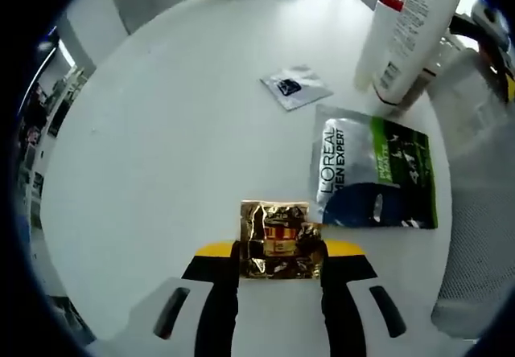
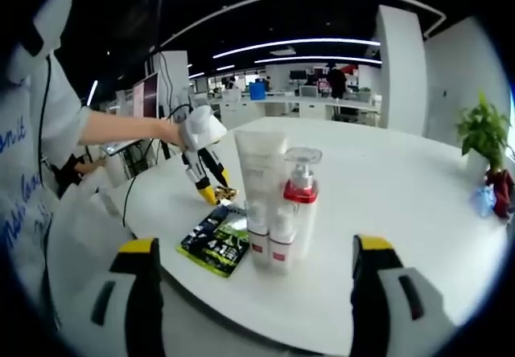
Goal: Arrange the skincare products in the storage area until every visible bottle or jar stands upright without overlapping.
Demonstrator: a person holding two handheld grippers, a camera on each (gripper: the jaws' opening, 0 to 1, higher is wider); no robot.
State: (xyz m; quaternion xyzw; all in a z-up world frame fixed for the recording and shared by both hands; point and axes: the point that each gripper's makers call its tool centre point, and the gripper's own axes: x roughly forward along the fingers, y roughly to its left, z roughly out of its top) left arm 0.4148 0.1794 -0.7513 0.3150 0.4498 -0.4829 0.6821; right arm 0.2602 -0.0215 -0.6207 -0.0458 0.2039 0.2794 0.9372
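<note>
My left gripper [image 1: 278, 251] is shut on a crumpled gold foil sachet [image 1: 276, 240], held low over the white round table [image 1: 161, 156]. To its right lies a flat L'Oreal Men Expert pouch [image 1: 374, 172], with a small silver sachet [image 1: 295, 88] beyond it. A white tube [image 1: 418, 35] and a pump bottle with a red collar [image 1: 380, 39] stand upright at the far right. In the right gripper view, my right gripper [image 2: 255, 248] hangs open before the table edge, facing the tube [image 2: 261, 184], the pump bottle [image 2: 298, 204] and the pouch [image 2: 217, 240]. A hand holds the left gripper [image 2: 211, 182] behind them, over the gold sachet [image 2: 228, 191].
A potted plant [image 2: 483, 132] and small red and blue items [image 2: 492, 192] sit at the table's far side. An office with desks and ceiling lights [image 2: 306, 51] lies behind. A white chair [image 1: 483, 236] stands off the table's edge. A person's sleeve [image 2: 32, 156] is at the left.
</note>
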